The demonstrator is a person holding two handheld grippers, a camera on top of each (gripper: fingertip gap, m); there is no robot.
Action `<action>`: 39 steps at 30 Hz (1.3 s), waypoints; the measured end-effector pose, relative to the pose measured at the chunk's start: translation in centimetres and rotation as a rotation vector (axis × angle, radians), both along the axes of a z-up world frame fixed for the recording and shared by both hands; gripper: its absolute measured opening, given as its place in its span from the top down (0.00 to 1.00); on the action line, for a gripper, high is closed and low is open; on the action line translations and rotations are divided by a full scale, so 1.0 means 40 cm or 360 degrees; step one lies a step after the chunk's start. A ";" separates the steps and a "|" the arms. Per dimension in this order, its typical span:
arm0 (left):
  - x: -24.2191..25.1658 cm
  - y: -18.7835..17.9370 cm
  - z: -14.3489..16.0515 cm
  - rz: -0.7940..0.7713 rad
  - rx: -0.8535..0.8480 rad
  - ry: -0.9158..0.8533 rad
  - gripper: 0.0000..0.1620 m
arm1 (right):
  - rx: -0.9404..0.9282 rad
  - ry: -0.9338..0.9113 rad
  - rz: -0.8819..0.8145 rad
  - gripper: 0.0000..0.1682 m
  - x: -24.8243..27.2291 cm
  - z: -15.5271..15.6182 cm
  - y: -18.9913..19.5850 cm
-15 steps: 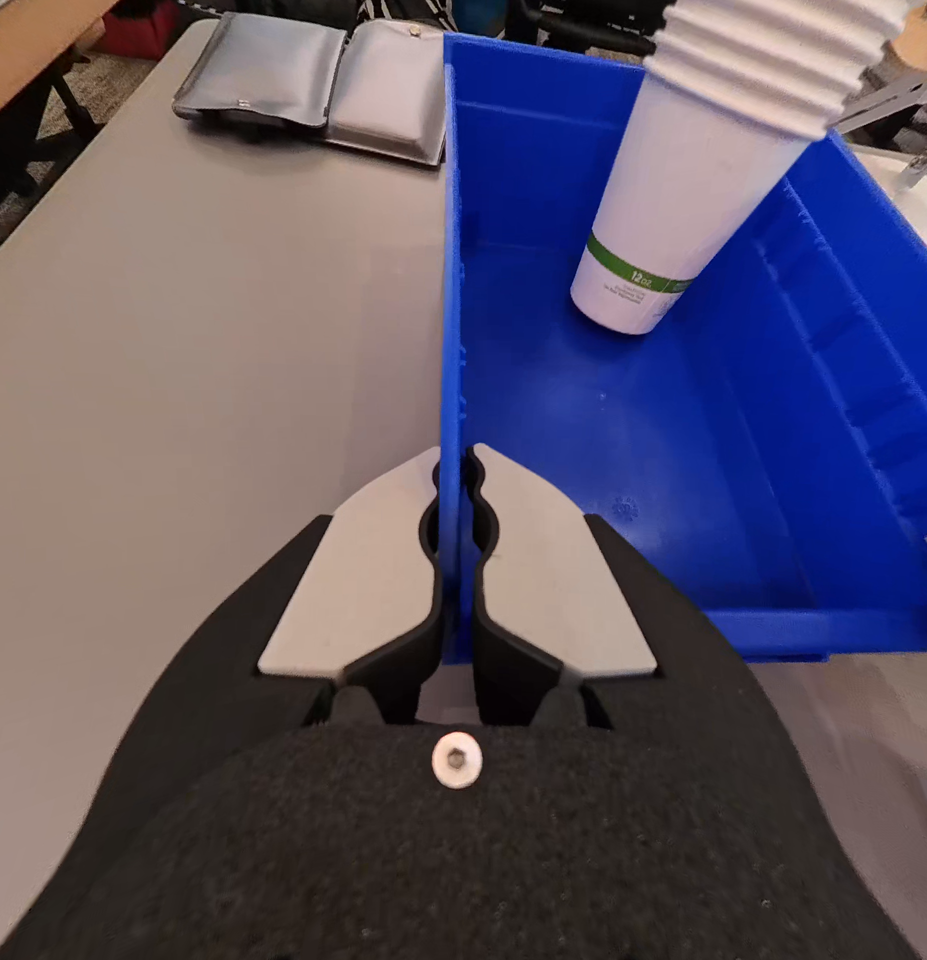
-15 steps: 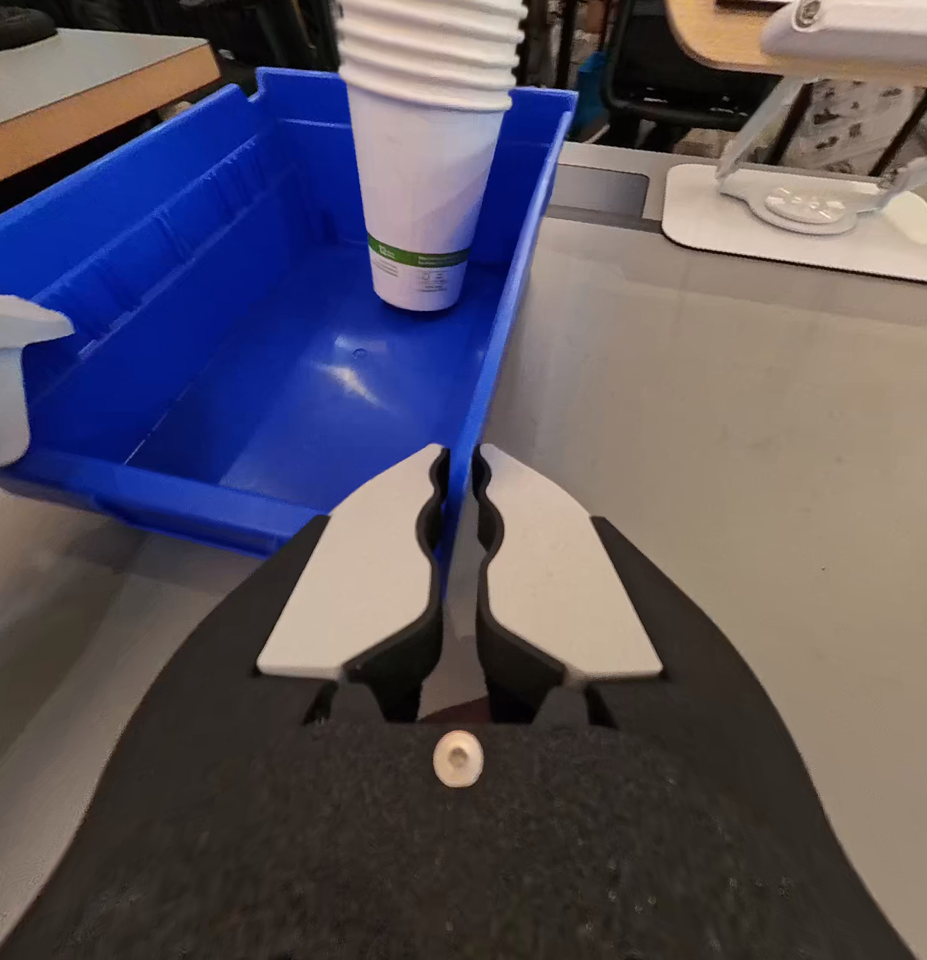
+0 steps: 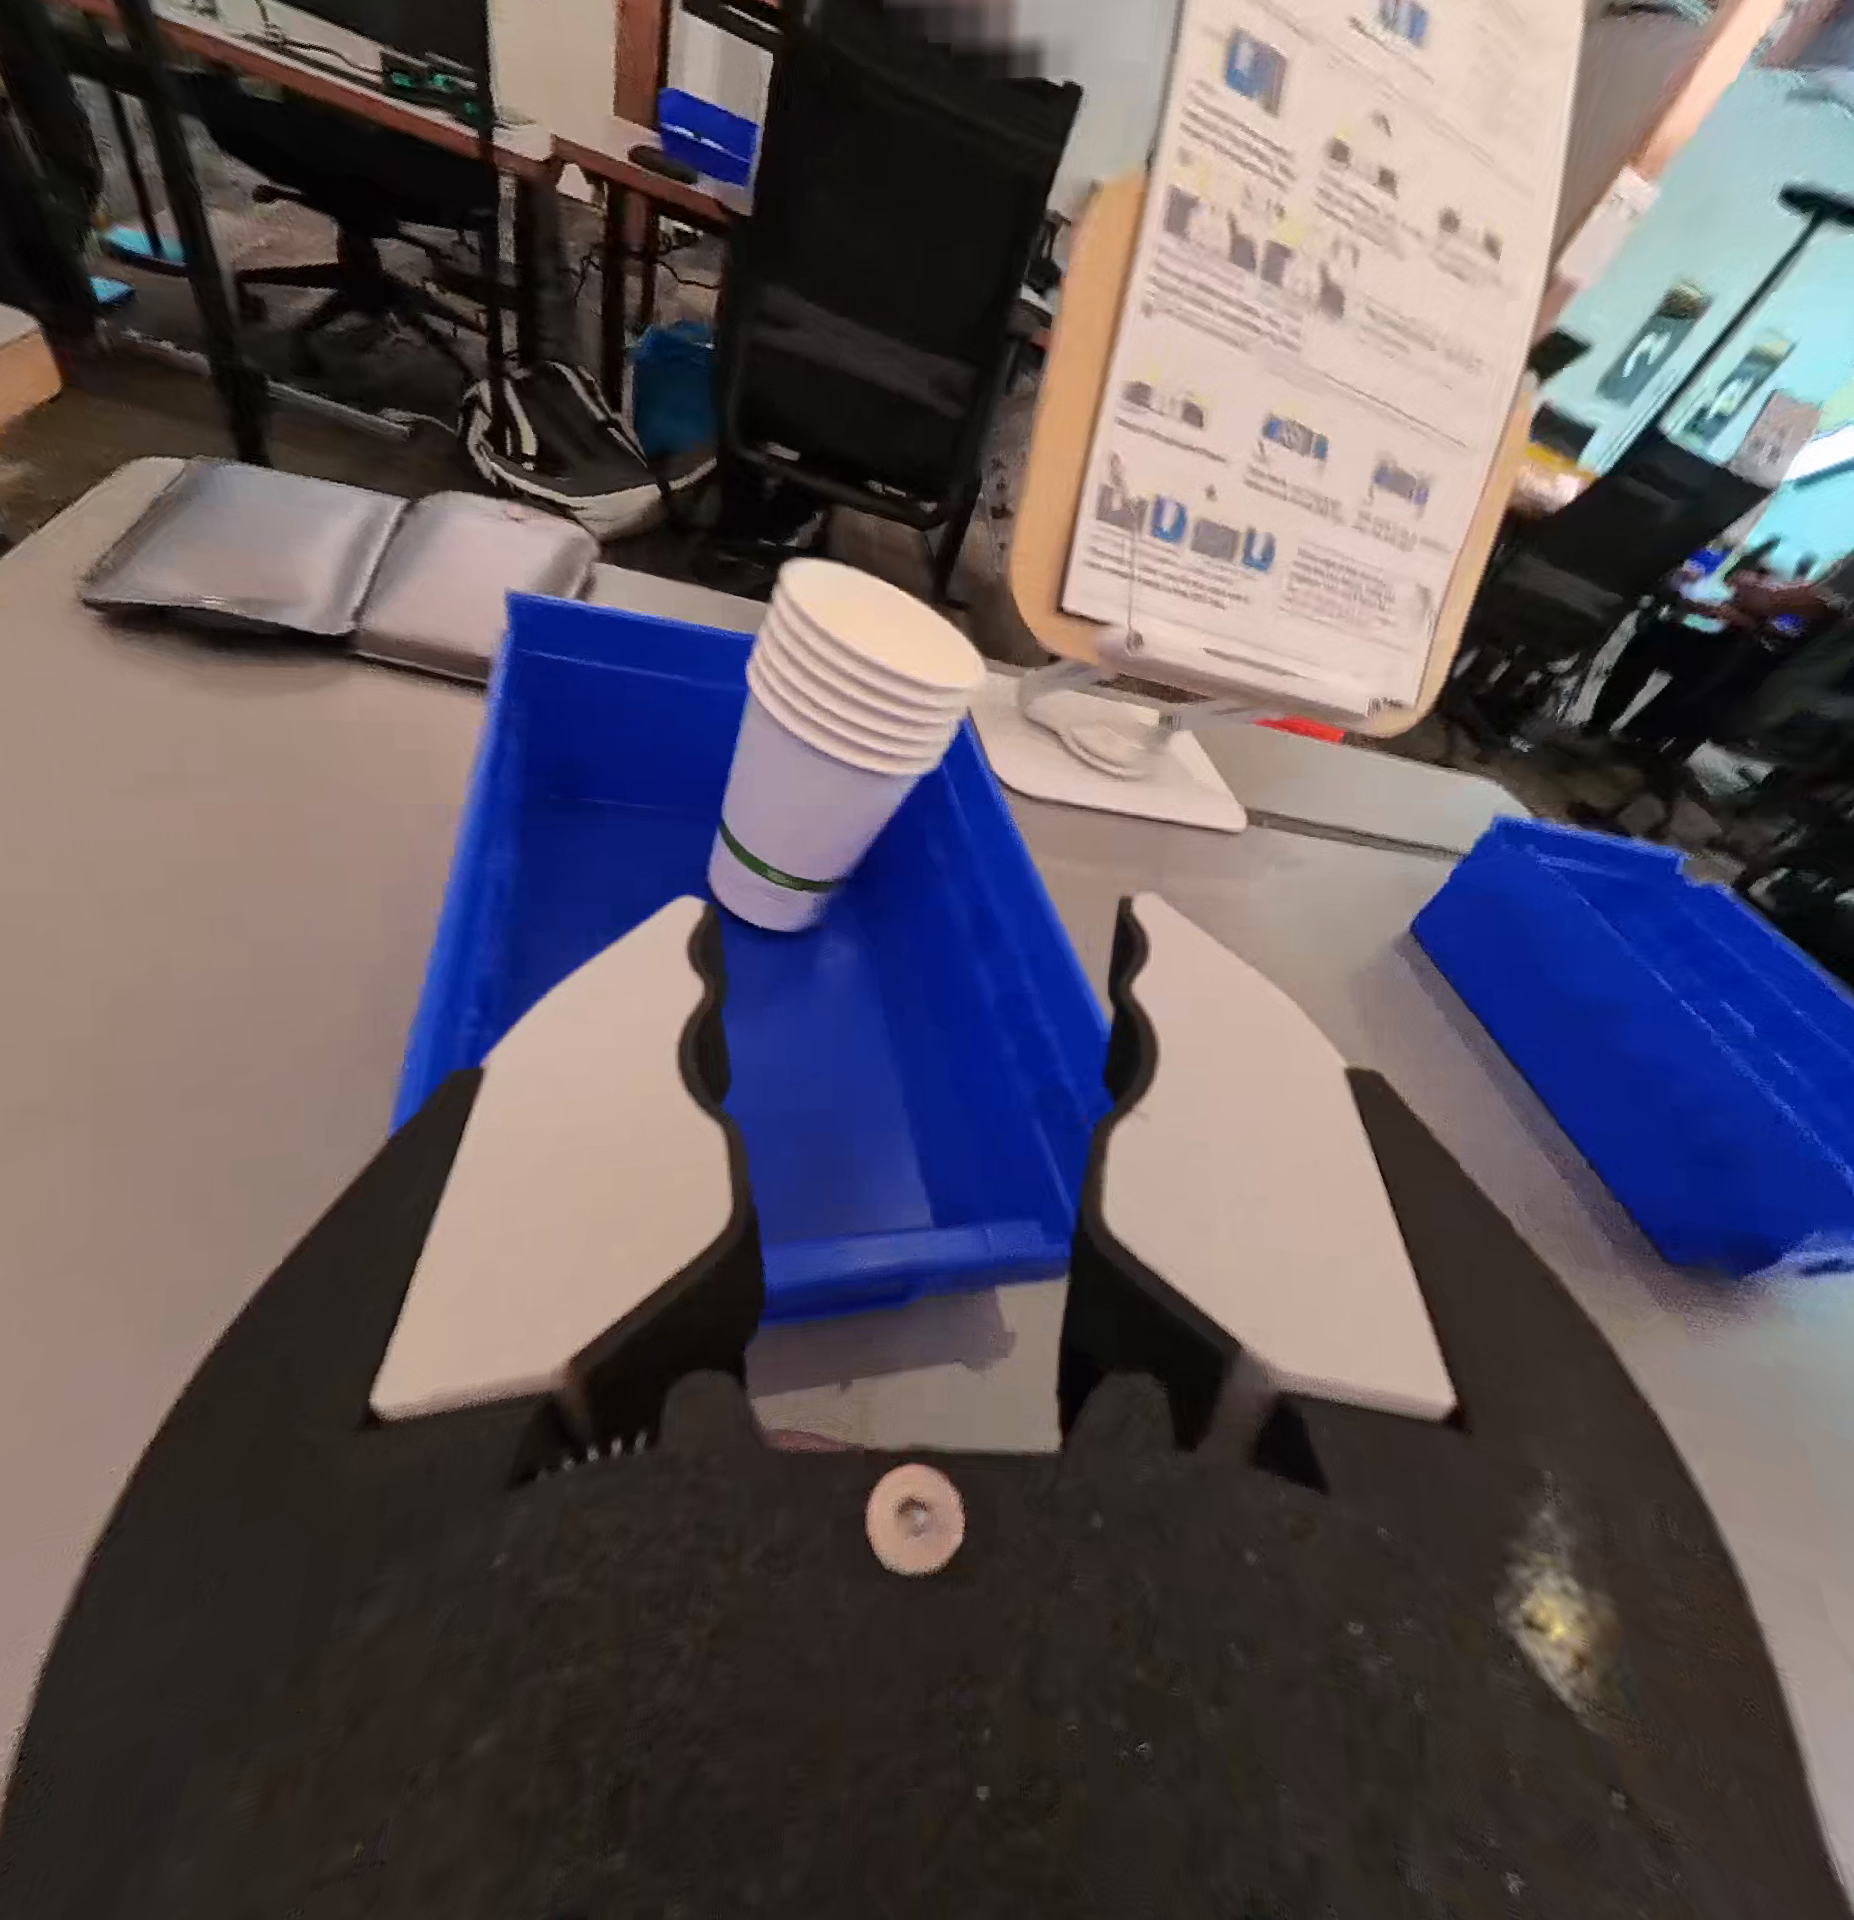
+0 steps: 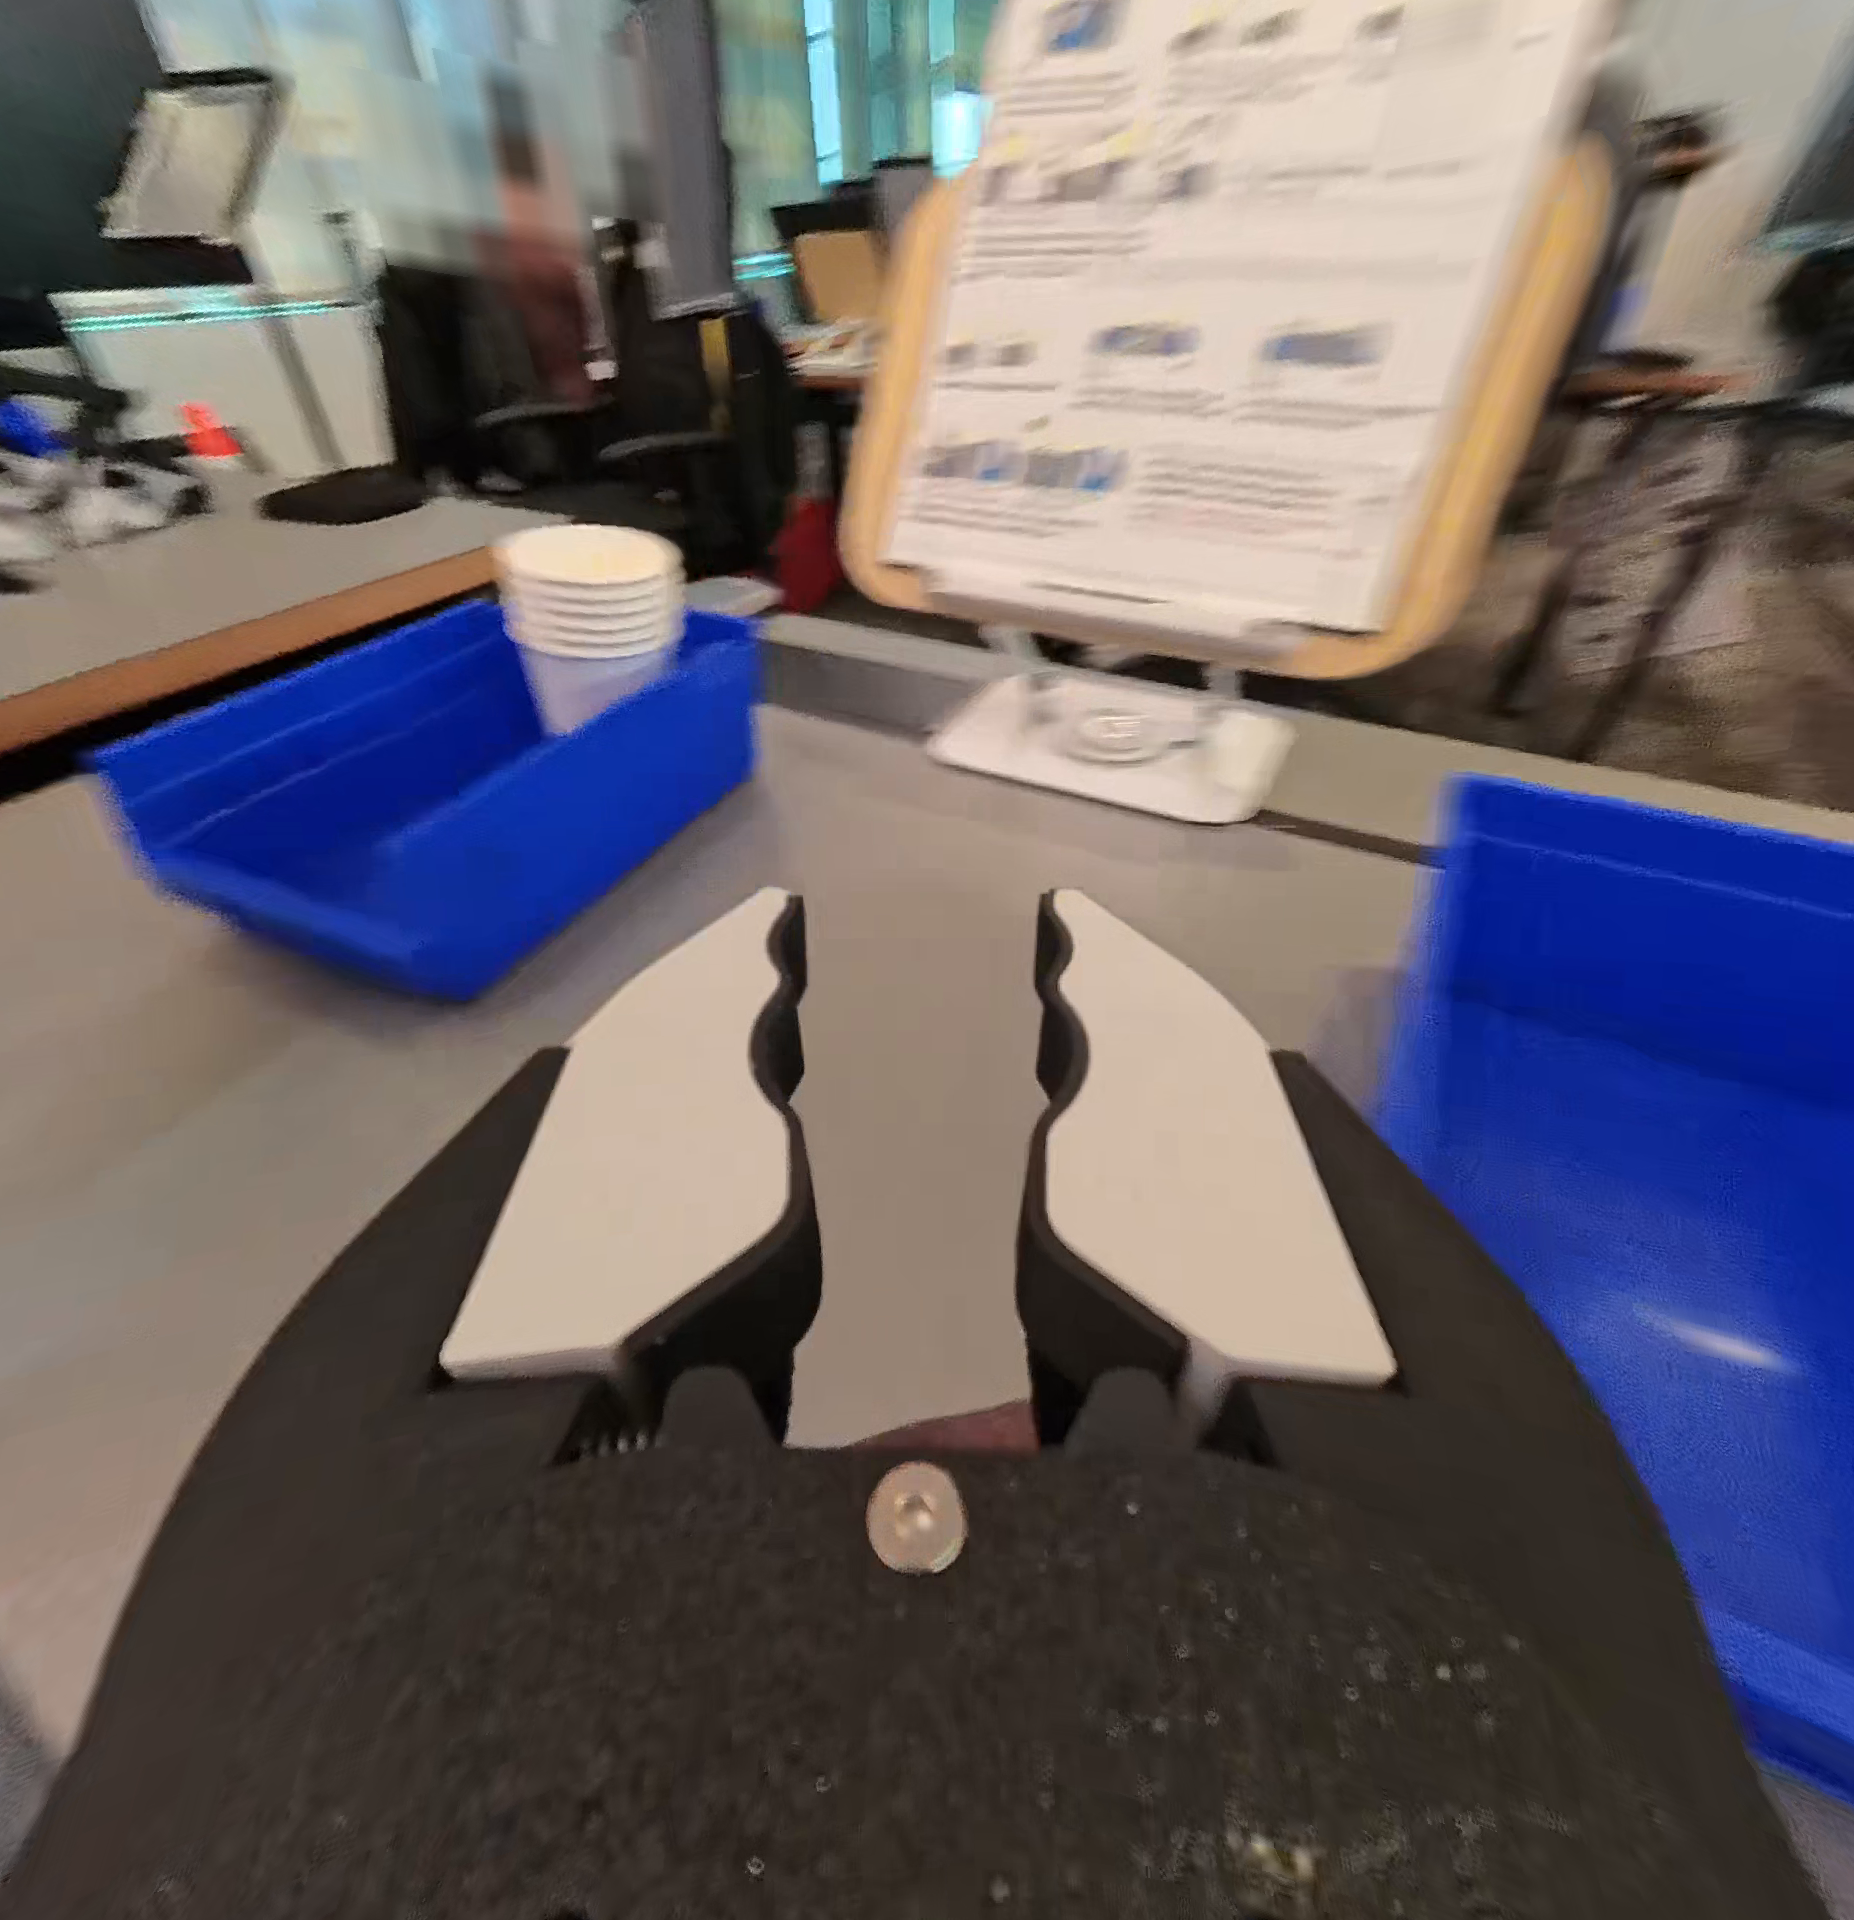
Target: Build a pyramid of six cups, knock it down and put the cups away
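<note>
White cup stack [image 3: 845, 748] leans on blue bin [image 3: 580, 831] wall; both hand-held grippers [image 3: 912, 925] [image 4: 918, 914] released.

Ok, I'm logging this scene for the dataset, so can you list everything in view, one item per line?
Nested stack of white paper cups: one stack, about seven rims showing, white with a green band, leaning against the far right wall inside the left bin.
Blue plastic storage bins: two; one ahead of the left gripper holding the cups, one at the right.
Grey tabletop: one, under everything.
Printed sheet on a wooden board with white stand: one, far edge of table.
Grey padded pouch, opened flat: one, far left of the table.
Black office chair: one, behind the table.
Left gripper: open, empty.
Right gripper: open, empty.
</note>
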State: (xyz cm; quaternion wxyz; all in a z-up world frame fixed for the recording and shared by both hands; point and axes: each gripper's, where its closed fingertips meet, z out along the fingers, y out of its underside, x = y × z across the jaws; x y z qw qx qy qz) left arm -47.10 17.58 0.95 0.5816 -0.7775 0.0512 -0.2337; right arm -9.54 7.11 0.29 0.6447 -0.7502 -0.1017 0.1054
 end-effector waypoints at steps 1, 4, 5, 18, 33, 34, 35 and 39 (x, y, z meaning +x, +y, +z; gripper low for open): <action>0.021 -0.015 -0.015 0.0020 0.0013 0.0046 0.55 | 0.0027 -0.0036 -0.0122 0.75 0.089 -0.009 -0.013; 0.078 -0.069 -0.093 0.0063 0.0028 0.0165 0.52 | 0.0040 -0.0020 -0.0508 0.76 0.328 -0.086 -0.075; 0.089 -0.087 -0.127 0.0090 0.0031 0.0224 0.53 | 0.0032 0.0029 -0.0594 0.76 0.384 -0.120 -0.099; 0.062 -0.123 -0.315 0.0127 -0.0162 0.0328 0.54 | -0.0144 -0.0013 -0.0739 0.71 0.515 -0.277 -0.132; 0.082 -0.162 -0.364 0.0025 -0.0274 0.0417 0.54 | -0.0264 0.0014 -0.0681 0.54 0.505 -0.308 -0.093; 0.079 -0.164 -0.366 0.0023 -0.0280 0.0405 0.54 | -0.0263 -0.0002 -0.0678 0.53 0.501 -0.307 -0.090; 0.078 -0.164 -0.368 0.0017 -0.0288 0.0394 0.54 | -0.0258 -0.0023 -0.0683 0.53 0.500 -0.305 -0.088; 0.097 -0.148 -0.374 -0.0052 -0.0307 0.0369 0.54 | -0.0262 -0.0060 -0.0696 0.54 0.495 -0.309 -0.094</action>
